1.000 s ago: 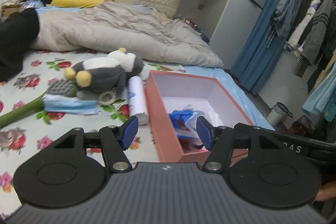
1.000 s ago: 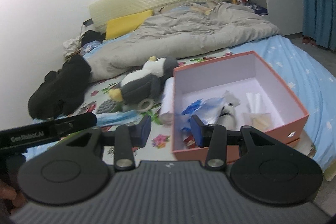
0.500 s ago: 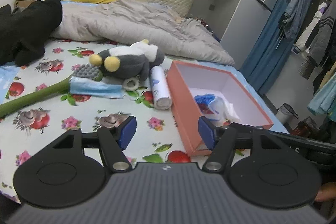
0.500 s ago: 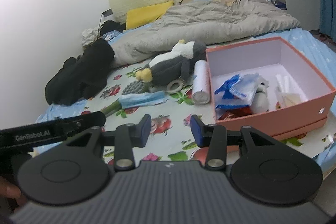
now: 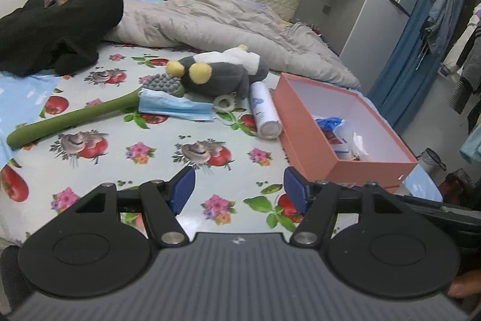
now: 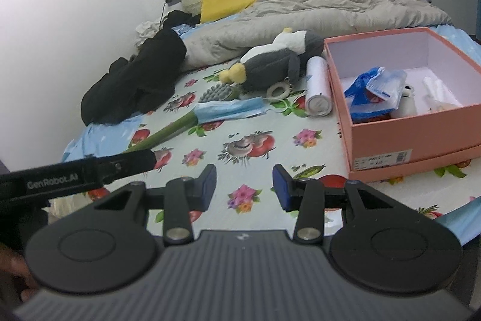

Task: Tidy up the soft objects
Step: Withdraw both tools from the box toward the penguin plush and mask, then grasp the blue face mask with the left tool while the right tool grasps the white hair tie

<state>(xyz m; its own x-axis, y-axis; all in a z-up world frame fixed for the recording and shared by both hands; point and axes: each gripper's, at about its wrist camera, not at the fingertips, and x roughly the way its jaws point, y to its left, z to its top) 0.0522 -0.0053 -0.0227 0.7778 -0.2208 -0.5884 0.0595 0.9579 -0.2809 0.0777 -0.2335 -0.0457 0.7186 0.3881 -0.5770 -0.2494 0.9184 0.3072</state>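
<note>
Both grippers stand with fingers apart and nothing between them: the left gripper point(image 5: 239, 190) wider, the right gripper point(image 6: 244, 185) narrower, both hovering over the bare flowered bed sheet point(image 5: 156, 152) near the bed's foot. The remaining soft things lie ahead of the fingers, well apart from them: a plush penguin point(image 5: 219, 74), a blue face mask point(image 5: 174, 109) draped over a green long-handled brush point(image 5: 78, 118), whose long axis runs diagonally toward the left gripper, probably the nearer one. The pink box point(image 6: 421, 116) sits to the right, beside a white spray can point(image 6: 316, 86). Only the right view shows the box's contents plainly; only the left shows the brush's whole handle.
</note>
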